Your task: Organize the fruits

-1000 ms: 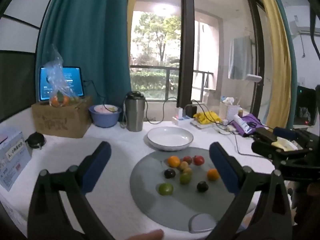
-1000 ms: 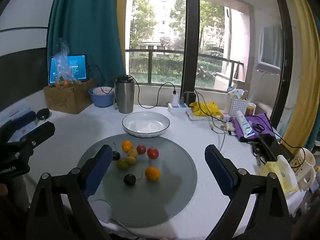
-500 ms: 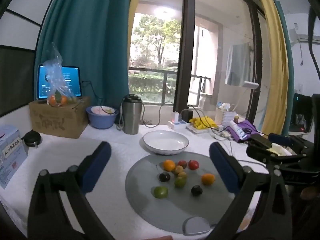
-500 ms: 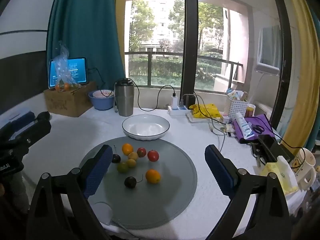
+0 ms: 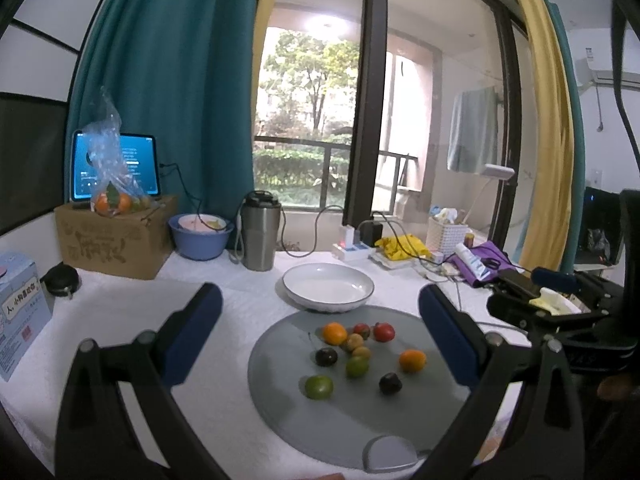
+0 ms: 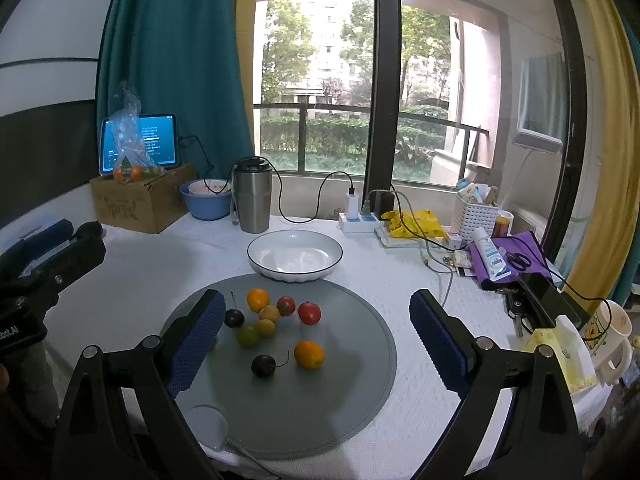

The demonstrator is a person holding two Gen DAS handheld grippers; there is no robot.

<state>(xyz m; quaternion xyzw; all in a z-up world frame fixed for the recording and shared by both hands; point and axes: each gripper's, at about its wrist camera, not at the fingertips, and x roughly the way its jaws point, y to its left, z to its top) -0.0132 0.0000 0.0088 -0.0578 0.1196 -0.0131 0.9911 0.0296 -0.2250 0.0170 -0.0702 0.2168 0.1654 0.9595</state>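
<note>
Several small fruits lie on a round grey mat (image 5: 360, 432) (image 6: 352, 392): an orange one (image 6: 308, 354), a red one (image 6: 309, 312), a dark cherry (image 6: 263, 365), a green one (image 5: 319, 387) and others. An empty white plate (image 5: 328, 287) (image 6: 295, 255) stands just behind the mat. My left gripper (image 5: 320, 332) is open and empty, held above the mat's near side. My right gripper (image 6: 316, 336) is open and empty, above the fruits. Each gripper shows at the other view's edge.
Behind the plate stand a steel tumbler (image 6: 252, 196), a blue bowl (image 6: 206, 199), a cardboard box (image 6: 140, 200) with bagged fruit and a tablet. A power strip (image 6: 360, 220), cables, white basket, purple pouch and mug (image 6: 612, 332) crowd the right side. A blue carton (image 5: 20, 312) sits far left.
Both grippers have risen and tilted a little, so the mat and fruits sit lower in view. Both stay open. No fruit has moved.
</note>
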